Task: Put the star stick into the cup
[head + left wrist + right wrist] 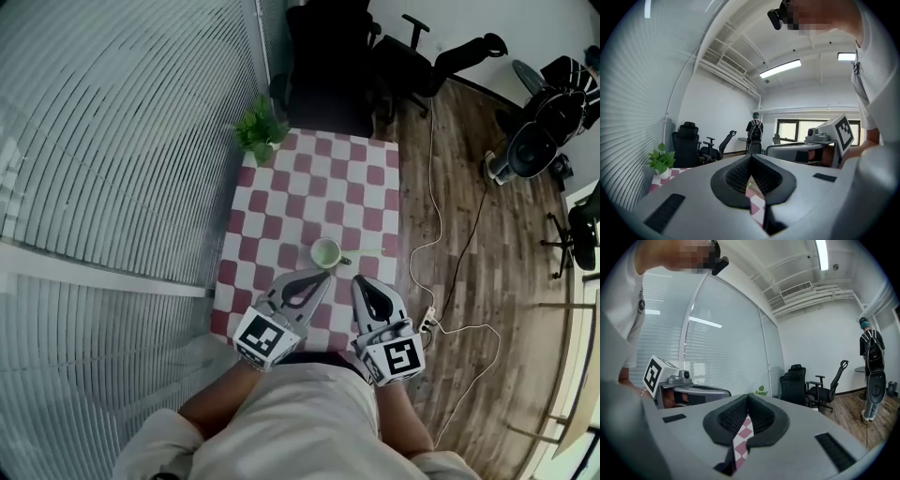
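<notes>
A pale green cup (325,252) stands on the red-and-white checked table (319,178), near its front edge. A thin pale stick (370,251) lies on the cloth just right of the cup; its star end is too small to make out. My left gripper (326,273) points at the cup from the near left, its tip just short of the rim. The jaws are shut with nothing between them (751,158). My right gripper (357,278) is beside it, a little right of the cup, also shut and empty (748,398).
A small potted plant (261,131) sits at the table's far left corner. A black office chair (328,66) stands behind the table. Window blinds (112,169) run along the left. A white cable (436,234) trails over the wooden floor on the right. A person (872,376) stands far off.
</notes>
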`<control>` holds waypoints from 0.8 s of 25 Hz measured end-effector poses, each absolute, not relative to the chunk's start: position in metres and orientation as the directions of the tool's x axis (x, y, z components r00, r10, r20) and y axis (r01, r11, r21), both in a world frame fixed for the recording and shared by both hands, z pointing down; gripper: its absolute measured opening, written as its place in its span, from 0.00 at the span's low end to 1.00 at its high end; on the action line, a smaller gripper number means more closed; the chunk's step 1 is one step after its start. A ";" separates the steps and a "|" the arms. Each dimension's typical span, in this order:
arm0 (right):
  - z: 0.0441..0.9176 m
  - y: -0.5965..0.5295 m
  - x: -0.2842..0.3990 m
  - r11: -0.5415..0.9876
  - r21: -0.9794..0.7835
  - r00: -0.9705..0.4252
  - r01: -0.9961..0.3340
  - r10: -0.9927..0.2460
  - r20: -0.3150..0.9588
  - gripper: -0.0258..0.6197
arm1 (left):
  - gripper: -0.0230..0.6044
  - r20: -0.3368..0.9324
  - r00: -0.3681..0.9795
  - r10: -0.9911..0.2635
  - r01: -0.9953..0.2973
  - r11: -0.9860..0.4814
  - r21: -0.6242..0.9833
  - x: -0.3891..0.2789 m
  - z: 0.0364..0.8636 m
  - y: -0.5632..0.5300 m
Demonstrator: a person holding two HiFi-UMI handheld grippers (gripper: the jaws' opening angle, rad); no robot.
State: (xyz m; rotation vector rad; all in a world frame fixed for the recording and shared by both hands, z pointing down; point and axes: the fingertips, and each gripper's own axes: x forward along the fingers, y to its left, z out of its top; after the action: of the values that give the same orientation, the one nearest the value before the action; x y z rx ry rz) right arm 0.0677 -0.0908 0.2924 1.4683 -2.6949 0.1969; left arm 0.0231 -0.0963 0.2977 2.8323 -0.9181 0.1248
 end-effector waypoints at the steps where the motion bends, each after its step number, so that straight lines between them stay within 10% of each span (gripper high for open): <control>1: 0.285 -0.088 0.068 0.541 -0.079 -0.547 -0.837 -0.829 0.119 0.09 | 0.09 0.120 0.812 -0.571 -0.583 -0.803 0.123 0.024 0.288 -0.093; 20: 0.208 -0.063 0.073 0.568 -0.013 -0.568 -0.823 -0.822 0.040 0.09 | 0.09 0.062 0.842 -0.535 -0.539 -0.838 0.090 0.030 0.225 -0.065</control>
State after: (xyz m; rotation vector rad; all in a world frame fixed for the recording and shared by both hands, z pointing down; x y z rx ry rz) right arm 0.0729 -0.0634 0.2077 1.4462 -2.7552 0.0469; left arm 0.0300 -0.0653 0.2251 2.9154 -0.8525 0.0529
